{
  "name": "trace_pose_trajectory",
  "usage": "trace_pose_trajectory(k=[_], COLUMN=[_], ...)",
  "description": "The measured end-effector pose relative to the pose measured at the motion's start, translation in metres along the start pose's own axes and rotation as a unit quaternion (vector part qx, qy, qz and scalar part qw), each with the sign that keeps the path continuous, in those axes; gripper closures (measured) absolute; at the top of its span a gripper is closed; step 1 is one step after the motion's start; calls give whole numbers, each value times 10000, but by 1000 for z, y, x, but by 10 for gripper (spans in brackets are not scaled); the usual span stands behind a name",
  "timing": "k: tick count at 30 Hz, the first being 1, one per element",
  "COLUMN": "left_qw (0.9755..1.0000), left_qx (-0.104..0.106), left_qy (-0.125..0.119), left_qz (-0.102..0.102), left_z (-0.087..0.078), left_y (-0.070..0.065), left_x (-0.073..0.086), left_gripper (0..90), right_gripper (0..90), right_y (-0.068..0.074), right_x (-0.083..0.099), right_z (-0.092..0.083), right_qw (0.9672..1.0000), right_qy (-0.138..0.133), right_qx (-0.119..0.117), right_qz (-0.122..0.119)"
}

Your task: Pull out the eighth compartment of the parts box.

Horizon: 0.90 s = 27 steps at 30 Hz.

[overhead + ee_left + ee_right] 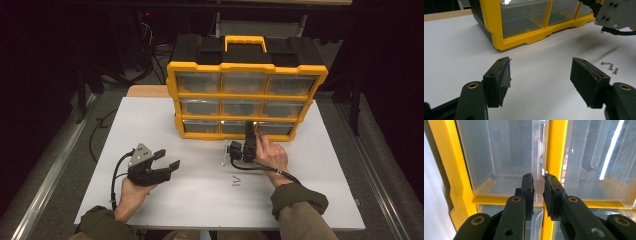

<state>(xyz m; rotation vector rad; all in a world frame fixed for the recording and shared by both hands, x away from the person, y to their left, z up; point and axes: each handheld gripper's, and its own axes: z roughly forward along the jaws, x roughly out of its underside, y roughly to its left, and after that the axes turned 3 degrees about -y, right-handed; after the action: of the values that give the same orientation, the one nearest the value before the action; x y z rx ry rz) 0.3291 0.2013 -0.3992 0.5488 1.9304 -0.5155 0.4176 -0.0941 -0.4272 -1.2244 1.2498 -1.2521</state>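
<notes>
Right gripper is clamped on the clear plastic drawer's pull tab in the yellow organizer cabinet, straight ahead; left gripper idles, jaws apart.

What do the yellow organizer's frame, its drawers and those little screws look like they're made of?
Organizer frame: likely moulded plastic, glossy yellow with rounded edges. Drawers: clear plastic, since you see through them and they catch glare. Screws: probably metal, silvery with a dull shine.
</notes>
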Motion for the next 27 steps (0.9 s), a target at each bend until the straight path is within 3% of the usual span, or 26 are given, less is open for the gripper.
trace_pose_trajectory(k=[5, 27], left_qw=[10000, 10000], left_qx=[2, 4], left_qy=[-3, 26], left_qz=[1, -43], left_z=[0, 1], left_y=[0, 1], left_x=[0, 0], left_gripper=[330, 330], right_gripper=[810, 808], right_y=[-2, -10], right_x=[0, 6], right_z=[-1, -10], right_qw=[9998, 9993], right_qy=[-10, -195], right_qx=[-105, -303], right_qz=[148, 31])
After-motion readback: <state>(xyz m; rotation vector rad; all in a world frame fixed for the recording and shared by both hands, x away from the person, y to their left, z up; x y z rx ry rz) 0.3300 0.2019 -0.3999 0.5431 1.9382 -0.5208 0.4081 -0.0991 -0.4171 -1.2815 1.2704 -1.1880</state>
